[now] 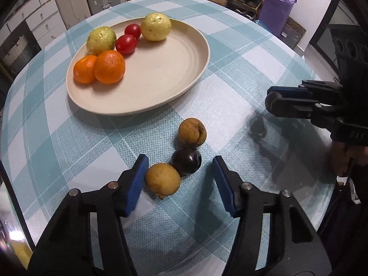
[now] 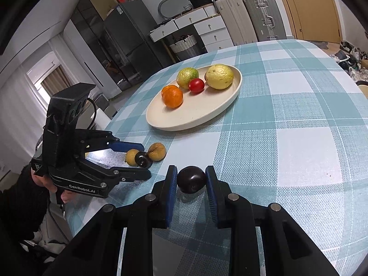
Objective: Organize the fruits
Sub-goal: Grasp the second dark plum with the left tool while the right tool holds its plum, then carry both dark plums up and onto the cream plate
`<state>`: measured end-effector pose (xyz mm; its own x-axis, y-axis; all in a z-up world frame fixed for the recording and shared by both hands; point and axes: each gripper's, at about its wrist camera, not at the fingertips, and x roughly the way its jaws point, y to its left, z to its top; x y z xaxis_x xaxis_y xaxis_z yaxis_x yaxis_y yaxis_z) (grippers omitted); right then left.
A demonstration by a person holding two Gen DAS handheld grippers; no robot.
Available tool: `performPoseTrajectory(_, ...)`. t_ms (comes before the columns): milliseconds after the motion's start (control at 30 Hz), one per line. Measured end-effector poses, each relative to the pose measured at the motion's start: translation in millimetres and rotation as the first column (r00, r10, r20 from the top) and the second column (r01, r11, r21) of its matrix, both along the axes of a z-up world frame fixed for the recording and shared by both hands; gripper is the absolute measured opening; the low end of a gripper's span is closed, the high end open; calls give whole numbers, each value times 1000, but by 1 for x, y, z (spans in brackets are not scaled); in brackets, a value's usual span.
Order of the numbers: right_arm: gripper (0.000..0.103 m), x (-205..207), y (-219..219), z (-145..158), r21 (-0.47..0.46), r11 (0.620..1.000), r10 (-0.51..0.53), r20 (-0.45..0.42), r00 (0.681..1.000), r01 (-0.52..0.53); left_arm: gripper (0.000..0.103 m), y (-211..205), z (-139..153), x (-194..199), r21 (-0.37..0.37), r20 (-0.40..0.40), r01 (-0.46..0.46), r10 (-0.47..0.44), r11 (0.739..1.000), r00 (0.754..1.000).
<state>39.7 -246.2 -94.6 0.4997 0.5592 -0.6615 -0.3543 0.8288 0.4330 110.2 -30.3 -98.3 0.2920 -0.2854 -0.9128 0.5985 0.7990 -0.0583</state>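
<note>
Holding oranges (image 1: 109,67), tomatoes (image 1: 126,44) and guavas (image 1: 156,26), the plate (image 1: 161,87) sits beyond both spread hand-held grippers (image 1: 179,179).

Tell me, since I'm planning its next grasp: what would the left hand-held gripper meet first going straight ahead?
The tan fruit, already between the open left hand-held gripper pads, hard by one; the dark plum sits just behind it.

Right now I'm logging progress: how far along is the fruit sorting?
Done: six fruits sit on the plate. In hand: the right gripper brackets a dark plum, pads not clearly clamped; the left gripper is open around a brown fruit. Left: those, another dark plum and a second brown fruit.
</note>
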Motion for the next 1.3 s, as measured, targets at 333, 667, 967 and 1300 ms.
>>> performPoseTrajectory(333,26,-1,-1,-1,-1,1000,-5,-2,1000,5,46,-11,4,1,41,22,52,-53,998,998)
performPoseTrajectory(667,26,-2,-2,-2,4,1000,-10,-5,1000,10,33,-21,6,0,86,14,103,-105,991,994)
performPoseTrajectory(967,26,-1,-4,-2,10,1000,-11,-4,1000,11,21,-22,7,1,81,-28,107,-105,991,994)
performPoseTrajectory(1300,26,-1,-3,-1,9,1000,-8,1,1000,8,20,-19,22,-3,31,-3,96,-96,995,995)
